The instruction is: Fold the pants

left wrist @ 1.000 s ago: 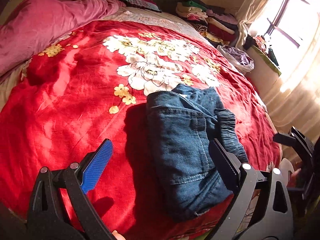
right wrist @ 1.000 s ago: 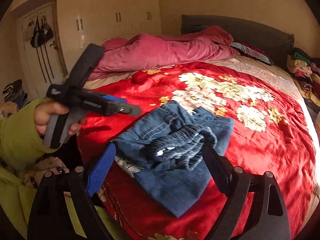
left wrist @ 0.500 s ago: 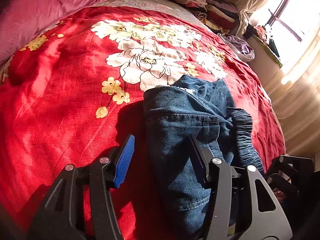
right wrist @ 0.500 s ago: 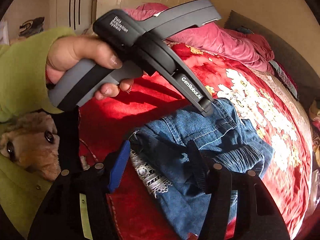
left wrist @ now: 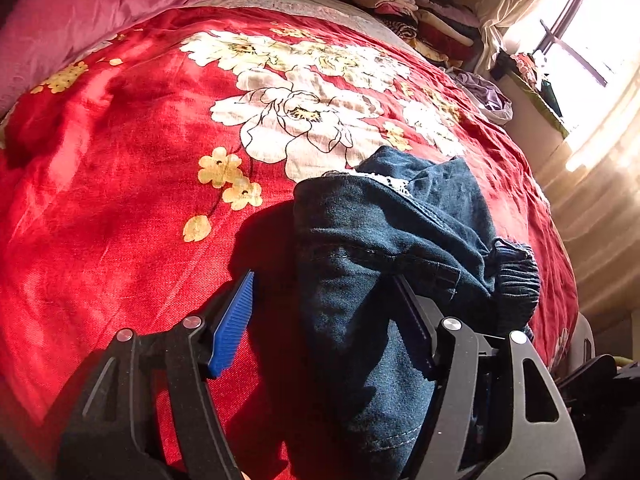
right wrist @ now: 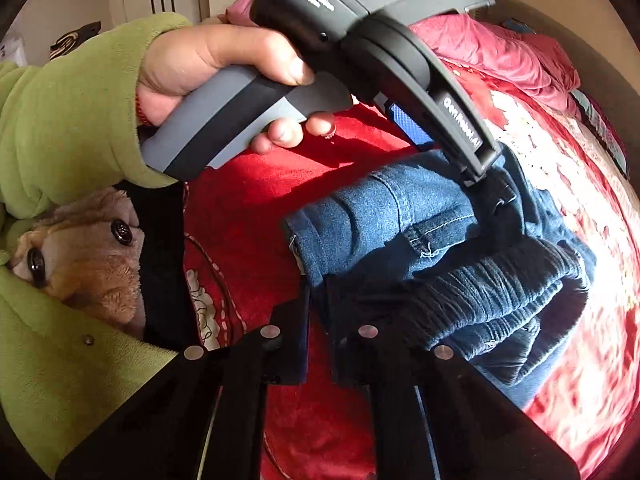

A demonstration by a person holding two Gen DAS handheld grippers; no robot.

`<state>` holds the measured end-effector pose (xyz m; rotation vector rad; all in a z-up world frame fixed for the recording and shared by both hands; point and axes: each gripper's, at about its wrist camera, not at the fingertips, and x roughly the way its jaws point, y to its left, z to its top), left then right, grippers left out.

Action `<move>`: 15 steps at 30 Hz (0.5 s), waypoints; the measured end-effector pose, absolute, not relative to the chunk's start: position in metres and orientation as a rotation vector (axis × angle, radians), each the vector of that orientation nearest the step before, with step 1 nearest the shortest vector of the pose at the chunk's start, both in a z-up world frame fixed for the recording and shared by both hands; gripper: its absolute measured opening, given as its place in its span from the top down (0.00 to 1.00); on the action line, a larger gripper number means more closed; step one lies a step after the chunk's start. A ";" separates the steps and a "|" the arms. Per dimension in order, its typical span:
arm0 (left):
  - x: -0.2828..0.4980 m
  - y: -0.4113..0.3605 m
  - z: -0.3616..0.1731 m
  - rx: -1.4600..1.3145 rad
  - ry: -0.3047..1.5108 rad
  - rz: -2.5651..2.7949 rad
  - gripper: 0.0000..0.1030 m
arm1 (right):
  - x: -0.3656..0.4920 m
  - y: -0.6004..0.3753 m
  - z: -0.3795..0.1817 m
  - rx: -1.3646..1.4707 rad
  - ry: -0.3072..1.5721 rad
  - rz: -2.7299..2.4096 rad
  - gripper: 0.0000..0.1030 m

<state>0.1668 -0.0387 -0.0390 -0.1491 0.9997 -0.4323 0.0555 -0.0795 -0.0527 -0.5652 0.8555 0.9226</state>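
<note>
Folded blue denim pants (left wrist: 384, 248) lie on the red flowered bedspread (left wrist: 120, 200) near the bed's front edge. My left gripper (left wrist: 324, 300) is open, its blue-padded finger on the bedspread left of the pants and its other finger on top of the denim. In the right wrist view the pants (right wrist: 392, 216) show with their dark elastic waistband toward me. My right gripper (right wrist: 318, 292) has its jaws nearly together at the near corner of the pants; whether cloth is pinched is unclear. The left gripper's body (right wrist: 360, 40), held in a hand, presses on the pants there.
A pink quilt (left wrist: 92, 20) lies at the head of the bed. Stacked folded clothes (left wrist: 416, 12) sit at the far right corner near the window (left wrist: 580, 40). A green-sleeved arm (right wrist: 60, 120) and a plush-trimmed garment (right wrist: 80, 256) are on the left.
Both grippers moved in onto the pants. The right gripper's jaws closed from wide open to nearly together at the near corner. The left gripper narrowed slightly and settled on the denim.
</note>
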 end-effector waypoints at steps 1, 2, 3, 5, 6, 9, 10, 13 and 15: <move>0.166 -0.039 -0.039 -0.148 0.997 -0.431 0.42 | 0.054 -0.082 -0.052 -0.555 0.856 0.924 0.90; 0.165 -0.039 -0.038 -0.150 0.996 -0.431 0.42 | 0.053 -0.083 -0.051 -0.549 0.857 0.927 0.90; 0.165 -0.039 -0.038 -0.151 0.993 -0.431 0.42 | 0.052 -0.084 -0.050 -0.545 0.855 0.928 0.88; 0.163 -0.039 -0.036 -0.149 0.989 -0.430 0.42 | 0.053 -0.087 -0.045 -0.527 0.852 0.932 0.84; 0.162 -0.038 -0.035 -0.150 0.987 -0.430 0.42 | 0.053 -0.089 -0.042 -0.515 0.849 0.928 0.82; 0.159 -0.038 -0.034 -0.152 0.986 -0.429 0.41 | 0.053 -0.093 -0.037 -0.473 0.839 0.924 0.75; 0.157 -0.039 -0.034 -0.150 0.986 -0.429 0.41 | 0.053 -0.095 -0.034 -0.465 0.837 0.923 0.74; 0.155 -0.041 -0.032 -0.143 0.982 -0.425 0.39 | 0.051 -0.093 -0.032 -0.469 0.828 0.920 0.70; 0.154 -0.041 -0.032 -0.140 0.980 -0.423 0.38 | 0.051 -0.093 -0.031 -0.469 0.825 0.922 0.67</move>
